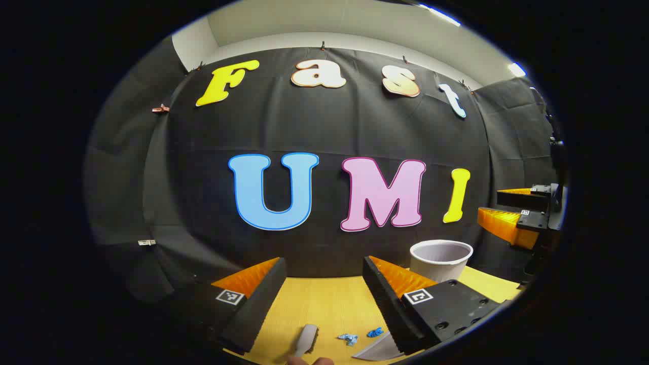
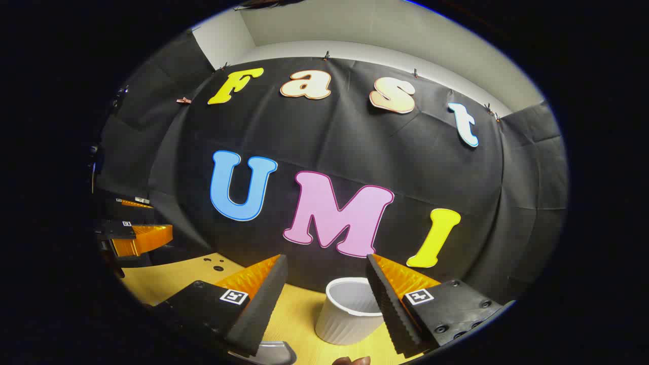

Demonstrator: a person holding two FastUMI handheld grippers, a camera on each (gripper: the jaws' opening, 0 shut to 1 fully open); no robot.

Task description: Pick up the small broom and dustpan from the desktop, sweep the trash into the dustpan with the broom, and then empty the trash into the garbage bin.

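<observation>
Left gripper (image 1: 324, 284) held above the yellow desktop (image 1: 324, 304), fingers spread, nothing between them. In the left gripper view, the small broom (image 1: 305, 340) lies at 6 o'clock; two scraps of blue trash (image 1: 361, 335) just to its right. Pale dustpan (image 1: 377, 350) edge shows at 5 o'clock, partly under the right finger. White ribbed garbage bin (image 1: 440, 259) upright at 4 o'clock. Right gripper (image 1: 512, 213) visible at 3 o'clock, raised.

Right gripper view: right gripper (image 2: 327, 284) spread apart, empty; garbage bin (image 2: 345, 312) between its fingers, farther off. Left gripper (image 2: 142, 230) at 9 o'clock.
</observation>
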